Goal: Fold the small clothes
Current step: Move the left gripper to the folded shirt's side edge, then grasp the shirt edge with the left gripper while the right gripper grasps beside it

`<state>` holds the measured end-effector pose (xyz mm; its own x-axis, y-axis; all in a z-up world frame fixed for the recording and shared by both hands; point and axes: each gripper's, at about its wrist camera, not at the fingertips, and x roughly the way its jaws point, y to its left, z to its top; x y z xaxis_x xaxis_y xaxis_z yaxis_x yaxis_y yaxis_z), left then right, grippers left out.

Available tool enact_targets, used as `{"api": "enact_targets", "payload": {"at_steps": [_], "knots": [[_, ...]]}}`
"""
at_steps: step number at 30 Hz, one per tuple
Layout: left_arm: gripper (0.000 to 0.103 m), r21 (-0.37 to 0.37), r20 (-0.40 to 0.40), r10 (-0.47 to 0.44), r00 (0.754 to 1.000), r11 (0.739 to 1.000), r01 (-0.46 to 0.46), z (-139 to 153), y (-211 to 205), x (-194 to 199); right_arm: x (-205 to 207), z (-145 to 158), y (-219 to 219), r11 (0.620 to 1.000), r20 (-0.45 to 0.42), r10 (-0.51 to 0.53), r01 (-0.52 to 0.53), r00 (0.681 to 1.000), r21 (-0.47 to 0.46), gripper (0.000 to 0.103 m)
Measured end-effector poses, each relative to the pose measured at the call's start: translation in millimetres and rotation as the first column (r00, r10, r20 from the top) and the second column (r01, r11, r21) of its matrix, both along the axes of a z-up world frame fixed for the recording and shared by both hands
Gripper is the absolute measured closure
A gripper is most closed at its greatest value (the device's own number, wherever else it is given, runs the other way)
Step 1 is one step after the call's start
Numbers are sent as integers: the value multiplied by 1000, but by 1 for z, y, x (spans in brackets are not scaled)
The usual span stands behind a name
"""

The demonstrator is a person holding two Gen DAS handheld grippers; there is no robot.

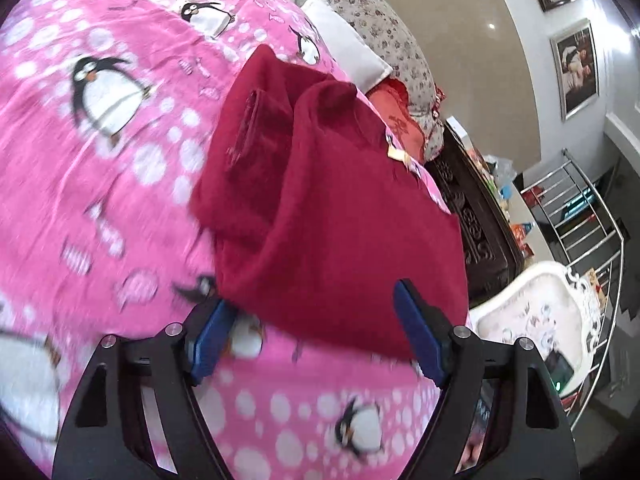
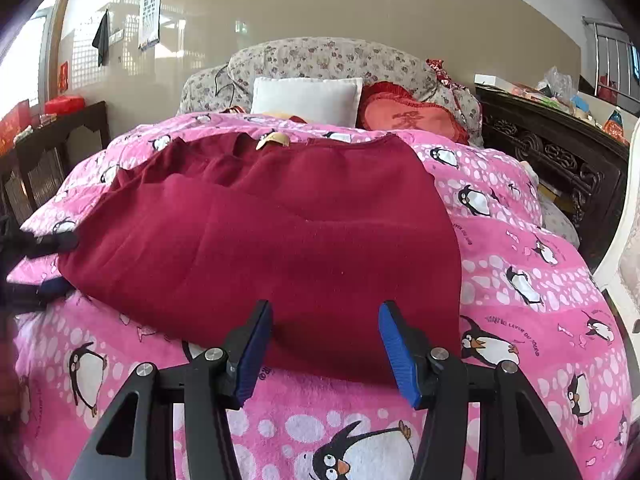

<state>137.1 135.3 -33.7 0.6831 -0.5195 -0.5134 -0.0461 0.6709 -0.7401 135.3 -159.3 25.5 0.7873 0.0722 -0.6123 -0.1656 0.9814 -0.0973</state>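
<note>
A dark red knitted garment (image 2: 280,232) lies spread on the pink penguin blanket (image 2: 520,280), with a gold tag (image 2: 273,140) at its far edge. In the left wrist view the garment (image 1: 328,216) shows partly folded, one layer lying over another. My left gripper (image 1: 316,304) is open at the garment's near hem, which lies between its blue pads (image 1: 416,328). My right gripper (image 2: 326,316) is open, its pads (image 2: 394,344) standing over the garment's near edge without closing on it.
A white pillow (image 2: 306,98), a red heart cushion (image 2: 408,116) and a floral headboard (image 2: 320,58) are at the bed's far end. A dark carved cabinet (image 2: 556,156) stands on the right, a white chair (image 1: 532,312) beside it, and a metal railing (image 1: 588,216) beyond.
</note>
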Motion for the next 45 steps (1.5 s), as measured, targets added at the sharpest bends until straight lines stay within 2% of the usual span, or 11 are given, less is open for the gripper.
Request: {"api": "enact_targets", "payload": {"at_steps": [7,12,16,20,22,25,32,35,38,41,45], "knots": [[24,-218,53,102,993,972,-88,-4,29,-1,-2,0,1,1000,22,-7,7,1000,-7,50],[24,-6,96,6,995,1000,-6,12,-6,5,0,-2,0,1000,11,-18,18,1000,-3,50],[31,73,81,136,987,987,-142,12,5,10,-1,-1,0,1000,20,-22,22,1000,-8,50],[45,157,64,183,981,969,-191,11,4,19,1,-2,2,1000,14,-21,22,1000,-15,50],[67,197,50,168,985,965,-175,9,1,28,1,-3,3,999,13,-24,24,1000,-21,50],[81,208,47,156,987,965,-162,6,-1,27,0,-3,3,999,18,-26,26,1000,-25,50],[86,210,107,152,983,963,-172,16,-1,-21,0,19,0,999,-5,15,-15,1000,29,50],[87,243,138,152,979,953,-182,21,2,-43,1,63,10,964,-16,164,-157,986,215,50],[87,354,173,137,975,915,-191,26,-15,-45,28,96,50,873,-94,343,-280,935,399,40],[87,416,195,110,975,891,-183,27,-28,-43,67,96,102,781,-190,494,-338,848,525,38],[87,418,212,74,974,895,-159,26,-30,-40,126,65,147,739,-270,530,-281,804,612,38]]}}
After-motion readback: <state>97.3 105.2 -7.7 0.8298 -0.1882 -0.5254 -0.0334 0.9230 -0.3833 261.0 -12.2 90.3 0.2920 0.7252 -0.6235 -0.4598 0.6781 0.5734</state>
